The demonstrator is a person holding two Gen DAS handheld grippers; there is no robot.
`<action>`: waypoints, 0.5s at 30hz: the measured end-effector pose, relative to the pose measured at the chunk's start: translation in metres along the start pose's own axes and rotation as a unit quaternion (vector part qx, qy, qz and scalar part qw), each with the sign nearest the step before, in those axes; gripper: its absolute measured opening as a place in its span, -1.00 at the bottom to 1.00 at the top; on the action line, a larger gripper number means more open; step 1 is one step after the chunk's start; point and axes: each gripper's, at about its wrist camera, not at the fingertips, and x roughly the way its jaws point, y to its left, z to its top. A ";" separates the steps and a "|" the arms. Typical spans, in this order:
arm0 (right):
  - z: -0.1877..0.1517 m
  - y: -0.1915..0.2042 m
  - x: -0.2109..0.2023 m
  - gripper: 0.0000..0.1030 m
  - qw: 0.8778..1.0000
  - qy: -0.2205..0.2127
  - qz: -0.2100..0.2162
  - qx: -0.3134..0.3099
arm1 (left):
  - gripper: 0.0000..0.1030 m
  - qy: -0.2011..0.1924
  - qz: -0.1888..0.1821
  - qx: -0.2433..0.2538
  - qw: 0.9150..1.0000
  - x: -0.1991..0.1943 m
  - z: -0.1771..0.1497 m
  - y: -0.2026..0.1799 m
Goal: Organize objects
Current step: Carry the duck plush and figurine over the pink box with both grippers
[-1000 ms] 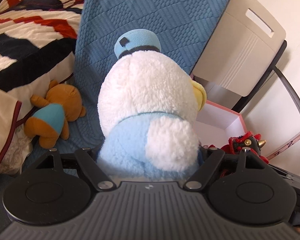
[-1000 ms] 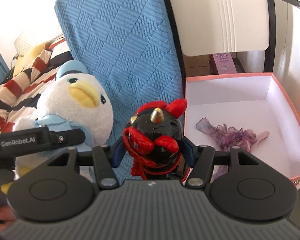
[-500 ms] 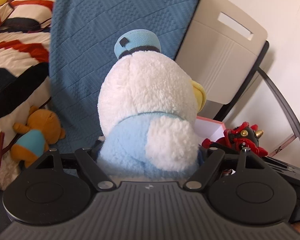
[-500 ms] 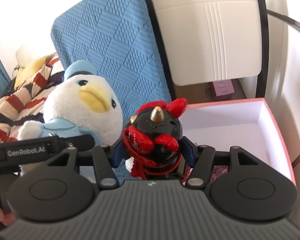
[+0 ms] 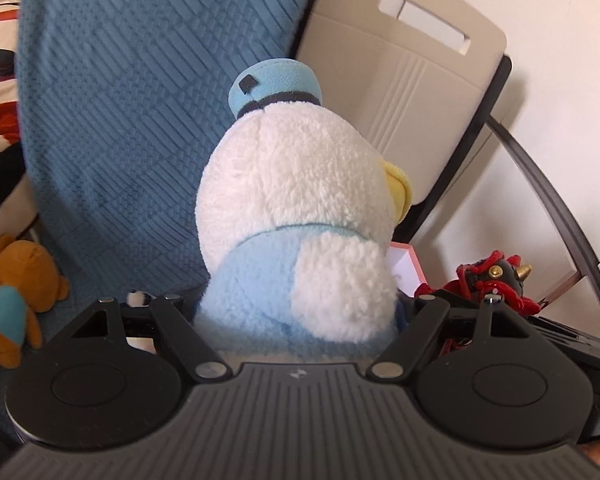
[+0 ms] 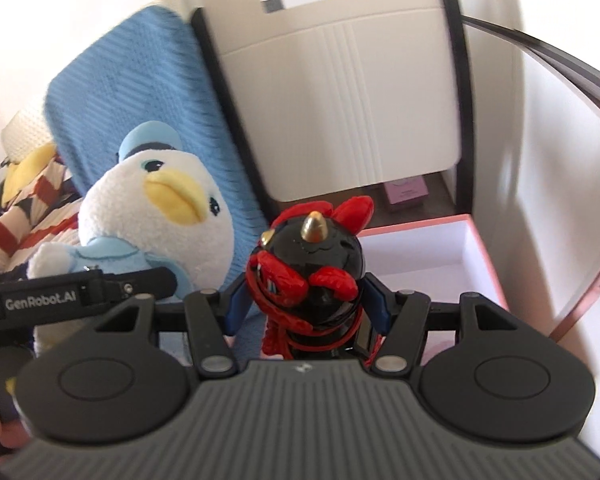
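Since the earlier frames, both grippers have travelled toward the beige chair back, which now fills more of each view, while less of the pink box interior shows and the purple item seen in it before is out of sight. The left gripper is clamped around the lower body of the plush duck, which sits upright between its fingers with its back to the camera and its yellow beak turned toward the chair back. The right gripper is closed on the black-and-red horned figurine, held upright between the blue finger pads. In the right wrist view, the plush duck is just beside the figurine, on the side away from the pink box, with the left gripper body crossing in front of it. The pink box lies below the chair back, behind the figurine. A blue knitted blanket hangs beside the chair back, behind the duck. An orange plush bear lies beside the blanket's lower edge, well apart from the duck.
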 end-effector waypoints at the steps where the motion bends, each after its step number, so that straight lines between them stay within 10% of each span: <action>1: 0.000 -0.007 0.004 0.19 1.000 0.002 -0.004 0.004 | 0.60 0.004 -0.001 0.002 1.000 0.008 0.000 -0.003; 15: -0.032 -0.089 0.078 0.19 0.995 0.077 -0.040 0.055 | 0.60 0.094 0.002 0.032 0.995 0.132 -0.023 -0.034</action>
